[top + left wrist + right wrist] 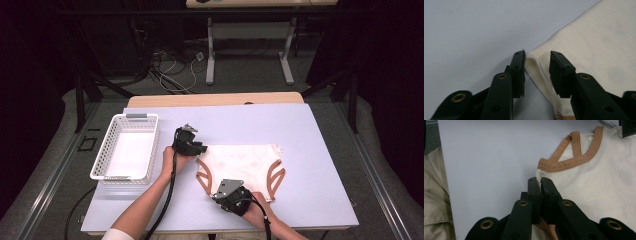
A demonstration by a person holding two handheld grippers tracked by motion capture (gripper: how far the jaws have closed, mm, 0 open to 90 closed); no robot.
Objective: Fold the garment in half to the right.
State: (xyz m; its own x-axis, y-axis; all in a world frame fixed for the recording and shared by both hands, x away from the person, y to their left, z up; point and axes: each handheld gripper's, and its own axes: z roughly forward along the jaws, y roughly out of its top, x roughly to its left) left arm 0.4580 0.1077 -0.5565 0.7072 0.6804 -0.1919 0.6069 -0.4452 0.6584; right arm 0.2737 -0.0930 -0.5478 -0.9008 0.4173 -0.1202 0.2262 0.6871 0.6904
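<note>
Cream cloth w/ brown trim, a small garment (240, 162), lies flat on the pale blue table (310, 150), about the middle, a bit toward the near edge. Its brown-edged openings are at the left side and right side of the cloth.

Left gripper (194, 146) is at the far-left corner of the garment. In the left gripper view the jaws stand apart w/ a raised fold of the corner (536, 65) between them; one pad is right at the cloth, the other is clear of it, so no clamp there.

Right gripper (220, 194) is at the near edge of the garment, left part. In the right gripper view (540, 182) the jaws are pressed together on a thin bit of the cream hem, just below the brown trim (574, 160).

White plastic basket (112, 150) sits near the left edge of the table, well apart from the garment.
</note>
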